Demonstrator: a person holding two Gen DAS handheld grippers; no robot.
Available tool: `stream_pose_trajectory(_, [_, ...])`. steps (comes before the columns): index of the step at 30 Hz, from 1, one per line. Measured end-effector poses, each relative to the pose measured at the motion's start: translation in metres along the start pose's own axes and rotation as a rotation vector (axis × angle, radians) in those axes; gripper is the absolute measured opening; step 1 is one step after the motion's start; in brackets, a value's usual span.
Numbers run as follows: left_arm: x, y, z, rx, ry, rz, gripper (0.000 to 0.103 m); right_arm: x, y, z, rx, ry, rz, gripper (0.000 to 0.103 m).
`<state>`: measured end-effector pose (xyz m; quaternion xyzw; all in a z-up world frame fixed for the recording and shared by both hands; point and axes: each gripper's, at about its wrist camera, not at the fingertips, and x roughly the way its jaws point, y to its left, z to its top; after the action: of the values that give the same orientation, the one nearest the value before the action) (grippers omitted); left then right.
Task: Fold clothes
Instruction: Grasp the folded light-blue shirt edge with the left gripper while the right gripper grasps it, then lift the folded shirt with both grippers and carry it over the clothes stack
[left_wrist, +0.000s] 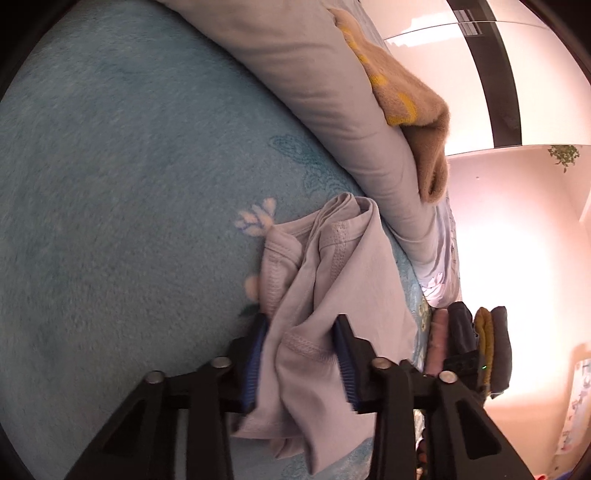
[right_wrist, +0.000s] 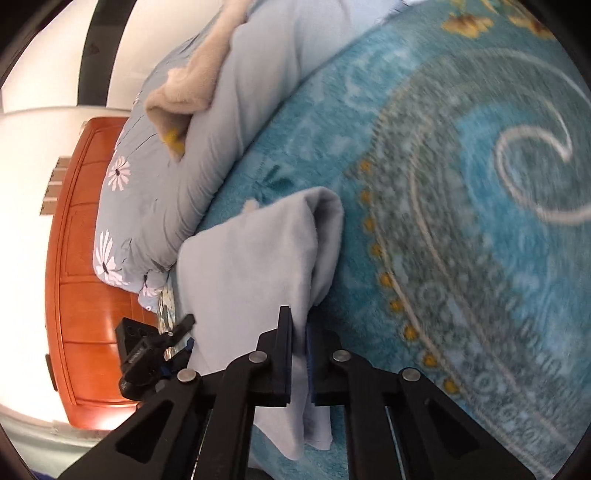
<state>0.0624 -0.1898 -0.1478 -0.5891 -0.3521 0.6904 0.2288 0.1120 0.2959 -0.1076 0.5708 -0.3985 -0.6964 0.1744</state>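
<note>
Lifting a pale garment over the bed, one edge in each gripper

My right gripper (right_wrist: 299, 354) is clamped on a fold of the grey garment (right_wrist: 255, 258), so the cloth hangs free of the teal blanket (right_wrist: 461, 221) ahead. My left gripper (left_wrist: 301, 354) stands apart with the bunched hems between its jaws, not visibly pinched. Beyond lie the duvet (left_wrist: 332, 110) and, to its right, folded clothes (left_wrist: 469, 343).

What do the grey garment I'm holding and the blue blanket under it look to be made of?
The grey garment looks like thin cotton jersey, matte: coverstitched hems show and it falls in soft folds. The blue blanket looks like plush fleece, probably synthetic: a fuzzy nap with a printed floral pattern. Neither fibre can be confirmed by sight.
</note>
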Motion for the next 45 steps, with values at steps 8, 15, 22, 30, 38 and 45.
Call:
stream_pose_trajectory(8, [0.012, -0.011, -0.025, 0.001, 0.05, -0.05, 0.021, -0.018, 0.016, 0.049, -0.145, -0.006, -0.064, 0.006])
stream_pose_trajectory(15, [0.01, -0.007, -0.022, -0.024, 0.036, -0.016, 0.035, -0.009, 0.005, 0.047, -0.133, 0.029, -0.061, 0.01])
stream_pose_trajectory(22, [0.011, -0.019, -0.015, 0.046, 0.031, 0.045, 0.065, -0.009, -0.011, 0.04, -0.098, 0.042, -0.039, 0.031])
stream_pose_trajectory(30, [0.045, -0.038, -0.004, 0.073, 0.063, 0.013, 0.067, 0.016, -0.008, 0.037, -0.082, 0.061, 0.041, 0.032])
stream_pose_trajectory(38, [0.048, -0.044, -0.009, 0.034, 0.017, 0.061, 0.041, 0.031, 0.006, 0.032, -0.046, 0.06, 0.036, 0.015])
stream_pose_trajectory(45, [0.032, -0.061, -0.026, -0.03, -0.016, 0.054, 0.019, 0.001, 0.04, 0.021, -0.078, 0.032, 0.02, 0.01])
